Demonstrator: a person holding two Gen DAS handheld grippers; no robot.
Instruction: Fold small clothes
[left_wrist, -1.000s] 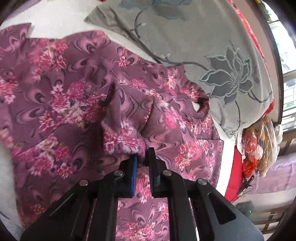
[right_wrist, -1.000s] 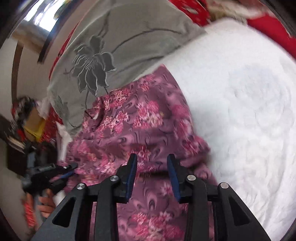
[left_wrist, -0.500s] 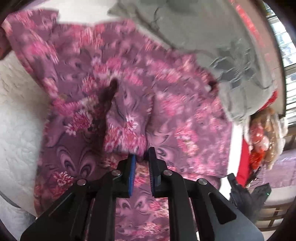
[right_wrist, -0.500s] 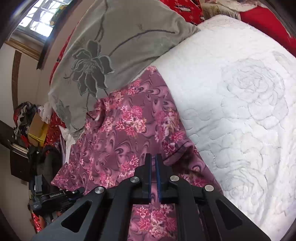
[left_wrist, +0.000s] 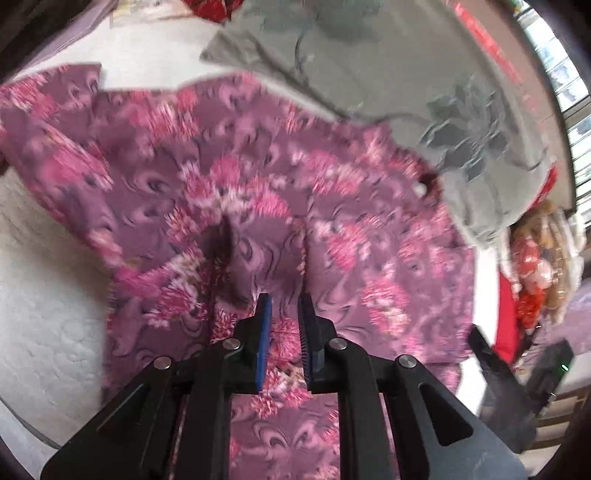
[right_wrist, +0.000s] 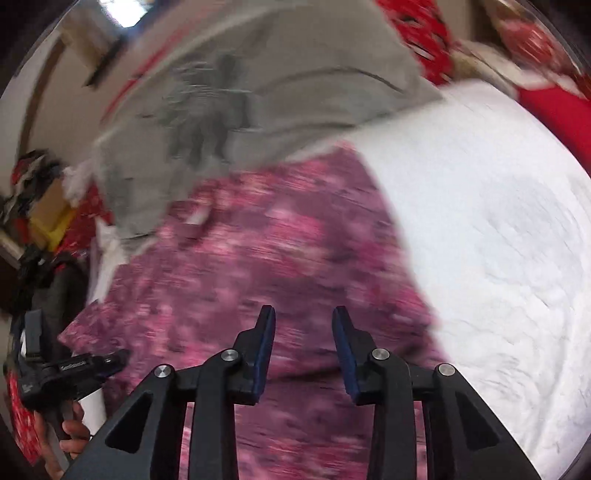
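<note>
**A:** Which step are you on with the folding?

**B:** Early, I'd judge. The purple floral garment (left_wrist: 332, 206) lies spread on the white quilted bed (right_wrist: 498, 221), its far edge tucked against the grey flowered pillow (left_wrist: 424, 92). No clean fold shows yet; there are only two raised creases running up from my left gripper (left_wrist: 283, 306).

**A:** Is that gripper holding the cloth?

**B:** Its jaws stand at a narrow gap, and the creases converge right at the tips, so I think a pinch of fabric sits between them. The picture is smeared, though, and I can't see the pads actually pressing, so I won't swear to it.

**A:** And the right gripper?

**B:** My right gripper (right_wrist: 303, 317) has just been opening. Its jaws are moderately apart now, above the garment near its edge by the bare quilt, with nothing between them.

**A:** What does the next move call for?

**B:** Probably a fresh grasp with the right on the hem or corner nearest the quilt. Then both hands should lift and carry that side over together, keeping the cloth taut so it lands flat.
</note>
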